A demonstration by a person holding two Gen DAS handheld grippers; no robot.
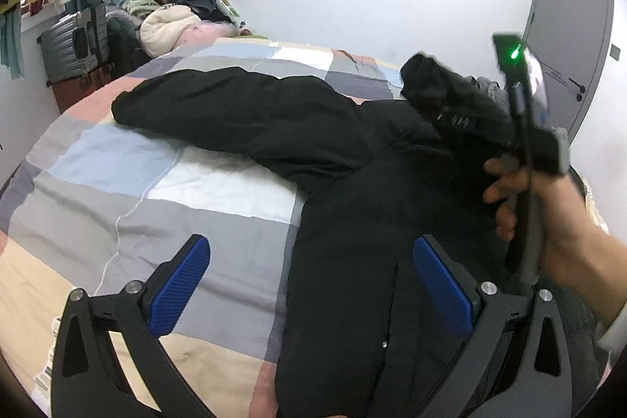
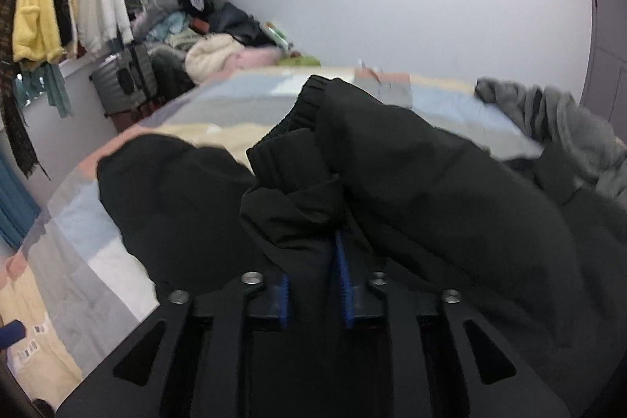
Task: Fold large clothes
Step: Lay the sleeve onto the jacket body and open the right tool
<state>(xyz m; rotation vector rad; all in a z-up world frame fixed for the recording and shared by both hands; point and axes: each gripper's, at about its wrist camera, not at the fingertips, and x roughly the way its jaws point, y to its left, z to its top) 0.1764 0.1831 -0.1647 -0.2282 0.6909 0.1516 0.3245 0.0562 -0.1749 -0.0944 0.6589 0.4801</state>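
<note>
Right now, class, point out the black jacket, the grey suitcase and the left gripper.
black jacket point(image 1: 352, 261), left wrist view, on its body.
grey suitcase point(image 1: 74, 46), left wrist view, on its front.
left gripper point(image 1: 309, 285), left wrist view, between its open fingertips.

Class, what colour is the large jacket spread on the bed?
Black; the jacket shows best in the left wrist view.

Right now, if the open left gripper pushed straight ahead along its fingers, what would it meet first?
Most likely the black padded jacket spread on the patchwork bedcover. The left gripper is open, with the jacket's edge already between its fingertips. Depth is unclear; it might graze the bedcover first.
</note>
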